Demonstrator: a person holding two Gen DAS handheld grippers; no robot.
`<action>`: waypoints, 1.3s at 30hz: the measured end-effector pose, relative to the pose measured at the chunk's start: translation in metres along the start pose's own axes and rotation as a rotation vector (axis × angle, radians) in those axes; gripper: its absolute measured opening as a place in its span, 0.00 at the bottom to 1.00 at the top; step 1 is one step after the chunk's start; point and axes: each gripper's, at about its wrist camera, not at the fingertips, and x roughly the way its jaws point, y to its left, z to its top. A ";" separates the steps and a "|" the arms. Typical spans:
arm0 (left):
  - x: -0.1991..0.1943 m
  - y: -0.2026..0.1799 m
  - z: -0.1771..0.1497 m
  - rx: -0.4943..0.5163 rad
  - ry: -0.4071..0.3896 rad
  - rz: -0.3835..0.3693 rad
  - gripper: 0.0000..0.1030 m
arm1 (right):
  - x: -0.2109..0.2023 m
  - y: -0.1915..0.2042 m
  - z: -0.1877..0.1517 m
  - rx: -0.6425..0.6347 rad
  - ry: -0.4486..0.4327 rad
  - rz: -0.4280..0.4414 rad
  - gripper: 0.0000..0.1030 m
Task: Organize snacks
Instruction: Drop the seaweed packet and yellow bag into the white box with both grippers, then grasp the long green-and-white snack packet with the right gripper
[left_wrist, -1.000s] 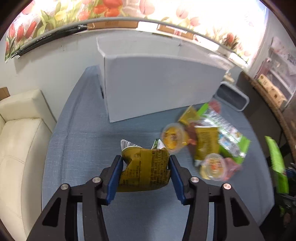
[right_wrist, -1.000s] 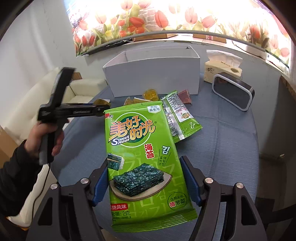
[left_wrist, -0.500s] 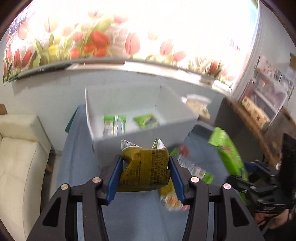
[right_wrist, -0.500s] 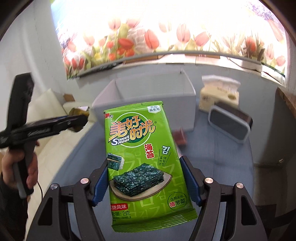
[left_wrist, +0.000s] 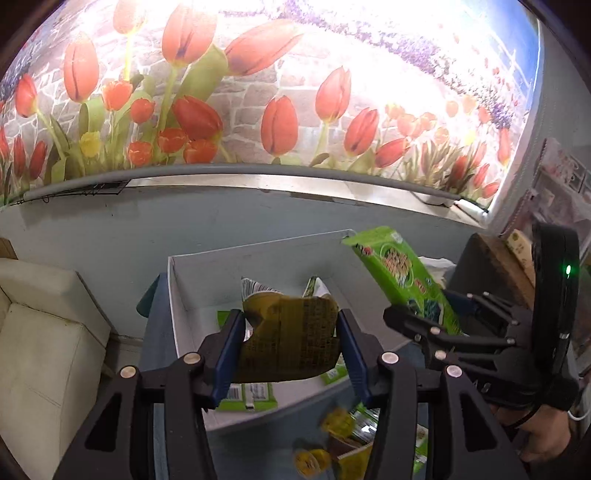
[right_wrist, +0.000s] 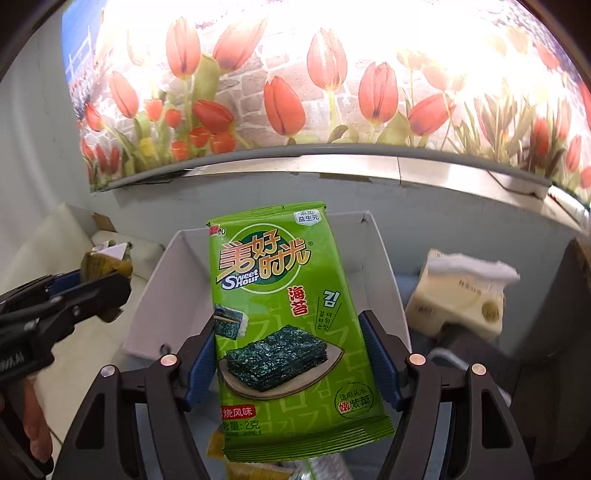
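The right tool (right_wrist: 291, 354) holds a light, crinkly green seaweed bag (right_wrist: 291, 314) by its sides, mid-frame over the white box (right_wrist: 166, 295). The left tool (left_wrist: 291, 347) pinches a soft yellow bag (left_wrist: 290, 339).

Bright green seaweed packet (right_wrist: 295, 321) with yellow-red lettering and a dark green seaweed picture. Crumpled mustard-yellow packet (left_wrist: 291, 339) with black print. Pale grey box (left_wrist: 184, 295). Blue bench (left_wrist: 155, 354) cloth. Red tulip mural (left_wrist: 258, 92) on painted brick. Cream sofa (left_wrist: 44, 332).
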 end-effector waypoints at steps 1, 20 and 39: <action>0.008 0.004 0.003 -0.006 0.004 -0.001 0.55 | 0.008 -0.004 0.006 0.013 0.014 0.009 0.74; 0.012 0.022 -0.001 -0.005 -0.017 0.055 1.00 | 0.020 -0.048 0.004 0.195 0.060 0.021 0.87; -0.081 -0.021 -0.106 0.090 0.002 0.008 1.00 | -0.053 -0.001 -0.142 -0.153 0.139 -0.049 1.00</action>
